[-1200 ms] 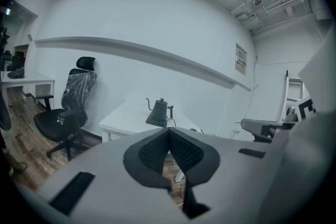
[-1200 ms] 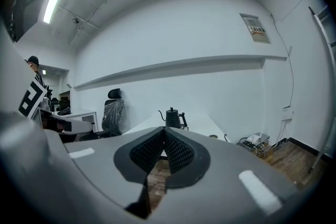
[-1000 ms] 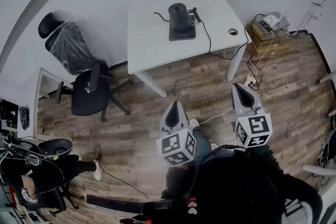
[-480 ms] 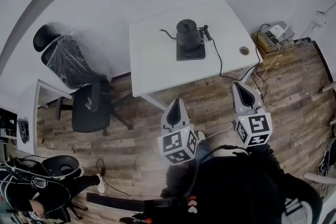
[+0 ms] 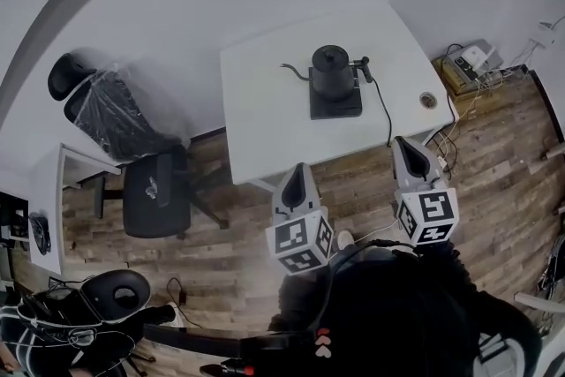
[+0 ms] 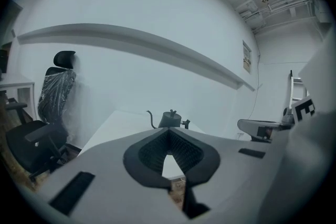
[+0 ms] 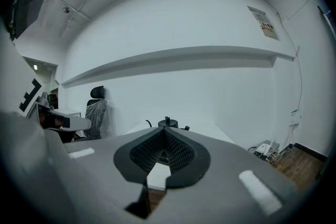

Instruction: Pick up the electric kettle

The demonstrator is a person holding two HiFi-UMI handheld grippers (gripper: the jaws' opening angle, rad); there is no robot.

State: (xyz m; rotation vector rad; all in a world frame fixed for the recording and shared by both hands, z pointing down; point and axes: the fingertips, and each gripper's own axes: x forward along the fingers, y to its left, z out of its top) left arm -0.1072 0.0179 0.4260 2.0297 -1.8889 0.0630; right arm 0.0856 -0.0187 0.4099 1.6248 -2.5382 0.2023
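Black chair [image 5: 154, 194] far left on the wood floor [image 5: 221, 252], left tool [image 5: 297, 179] closed and empty at the near edge of the white bench [image 5: 256, 110], electric kettle [image 5: 332, 75] upright on its base [image 5: 335, 107] mid-bench, well ahead of both tools, right tool [image 5: 407, 153] closed and empty too
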